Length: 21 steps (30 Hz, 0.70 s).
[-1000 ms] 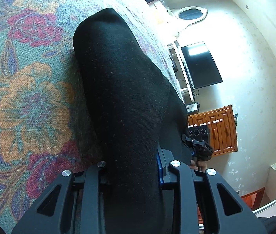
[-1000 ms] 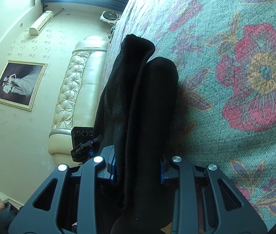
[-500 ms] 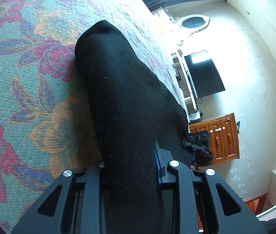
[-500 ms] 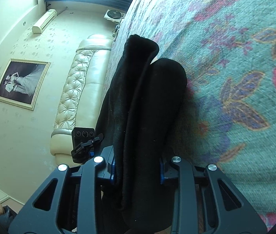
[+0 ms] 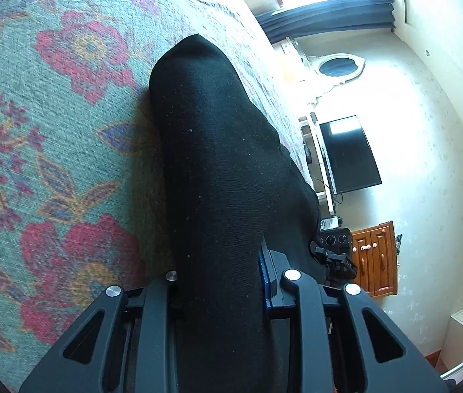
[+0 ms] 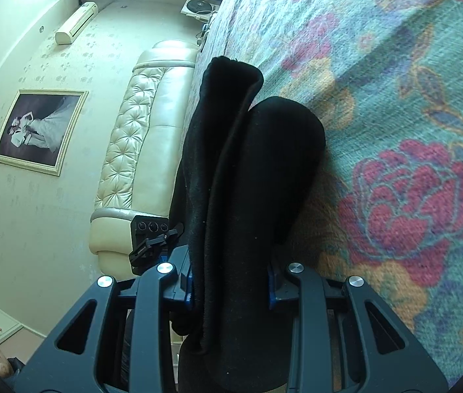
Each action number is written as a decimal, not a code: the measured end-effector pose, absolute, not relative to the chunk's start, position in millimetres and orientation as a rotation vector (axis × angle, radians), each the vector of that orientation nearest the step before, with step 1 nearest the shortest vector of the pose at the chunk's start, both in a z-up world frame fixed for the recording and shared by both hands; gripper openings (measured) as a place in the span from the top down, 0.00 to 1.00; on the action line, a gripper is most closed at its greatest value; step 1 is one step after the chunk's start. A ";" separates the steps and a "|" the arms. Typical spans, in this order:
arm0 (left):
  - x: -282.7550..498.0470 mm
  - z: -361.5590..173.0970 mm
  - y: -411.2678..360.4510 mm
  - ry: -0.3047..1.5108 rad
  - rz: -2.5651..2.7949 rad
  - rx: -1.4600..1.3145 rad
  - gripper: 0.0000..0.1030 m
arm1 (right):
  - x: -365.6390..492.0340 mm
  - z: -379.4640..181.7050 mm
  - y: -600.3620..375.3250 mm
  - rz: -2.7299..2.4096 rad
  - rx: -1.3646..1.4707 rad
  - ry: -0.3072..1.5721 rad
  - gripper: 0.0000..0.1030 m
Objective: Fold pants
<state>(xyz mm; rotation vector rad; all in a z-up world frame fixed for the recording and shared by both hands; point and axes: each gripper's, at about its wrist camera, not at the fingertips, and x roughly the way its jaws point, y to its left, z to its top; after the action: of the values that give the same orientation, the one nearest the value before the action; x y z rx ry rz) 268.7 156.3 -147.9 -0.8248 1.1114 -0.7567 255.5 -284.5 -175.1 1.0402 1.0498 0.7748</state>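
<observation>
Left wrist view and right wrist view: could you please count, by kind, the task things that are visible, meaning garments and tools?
Black knit pants: 1
Black two-finger tools: 2, the left tool and the right tool, each shut on the pants
Total: 3

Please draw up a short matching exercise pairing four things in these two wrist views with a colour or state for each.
Things:
1. pants
2. floral bedspread
3. cabinet
4. left gripper

Colour or state:
A. orange-brown wood
B. black fabric, bunched and draped
C. jaws shut on cloth
D. teal with red flowers

Pairs: 1-B, 2-D, 3-A, 4-C

The right gripper likewise clamps the pants.
</observation>
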 end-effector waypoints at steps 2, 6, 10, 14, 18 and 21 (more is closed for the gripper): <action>269.3 -145.1 153.2 1.107 -0.747 -0.825 0.75 | 261.7 -175.0 -278.5 0.781 1.036 1.054 0.71; 270.6 -144.7 158.0 1.095 -0.730 -0.839 0.75 | 275.0 -175.3 -268.3 0.795 1.036 1.061 0.71; 267.6 -147.2 159.0 1.091 -0.723 -0.857 0.75 | 287.9 -175.8 -264.6 0.808 1.021 1.073 0.71; 266.4 -151.3 158.3 1.082 -0.715 -0.877 0.75 | 297.7 -174.3 -263.1 0.818 0.997 1.095 0.71; 267.0 -152.6 156.3 1.081 -0.721 -0.878 0.75 | 300.2 -170.0 -259.1 0.819 0.989 1.096 0.71; 267.8 -156.0 160.6 1.079 -0.722 -0.874 0.74 | 297.3 -174.4 -260.8 0.822 1.013 1.084 0.71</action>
<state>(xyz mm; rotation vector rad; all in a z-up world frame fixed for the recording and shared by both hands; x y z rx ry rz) 267.8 160.6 -156.0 -0.8744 1.0791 -0.7216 297.3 -260.8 -174.4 1.0128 1.0838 0.8216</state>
